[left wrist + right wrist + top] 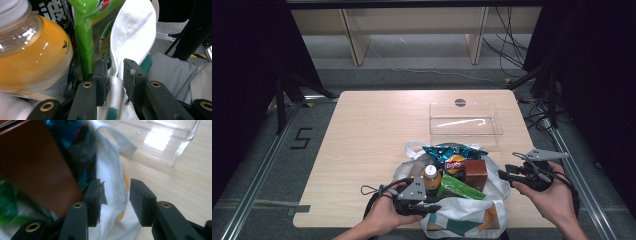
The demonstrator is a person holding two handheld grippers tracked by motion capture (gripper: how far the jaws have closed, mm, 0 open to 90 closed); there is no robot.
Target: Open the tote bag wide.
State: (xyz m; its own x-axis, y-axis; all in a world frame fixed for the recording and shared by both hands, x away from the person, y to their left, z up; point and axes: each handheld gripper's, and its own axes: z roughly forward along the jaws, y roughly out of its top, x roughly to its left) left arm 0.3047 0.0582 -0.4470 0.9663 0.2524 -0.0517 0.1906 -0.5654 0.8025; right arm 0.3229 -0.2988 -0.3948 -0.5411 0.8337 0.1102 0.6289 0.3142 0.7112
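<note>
While the white bag [462, 210] sits at the near edge of the wooden table [372, 135], its mouth is spread between the two hand-held tools. At the bag's left rim the left gripper [432, 206] is seen in the high view, and in the left gripper view a fold of the white fabric [130, 37] runs up between its pads [130, 77]; the jaws stand narrowly apart around that fold, the left pad against the cloth, though a firm clamp cannot be told. The right gripper [502, 174] is held at the bag's right rim, and in the right gripper view its jaws stand apart with the white cloth [112, 202] lying behind the gap, untouched by the pads [138, 200] (the picture is blurred on its left side). Packed upright in the bag are an orange drink bottle [431, 178], a green packet [459, 188], a brown box [475, 173] and a blue crisp packet [452, 156]. Farther back on the table, just beyond the bag, a clear plastic tray [465, 119] is set.
</note>
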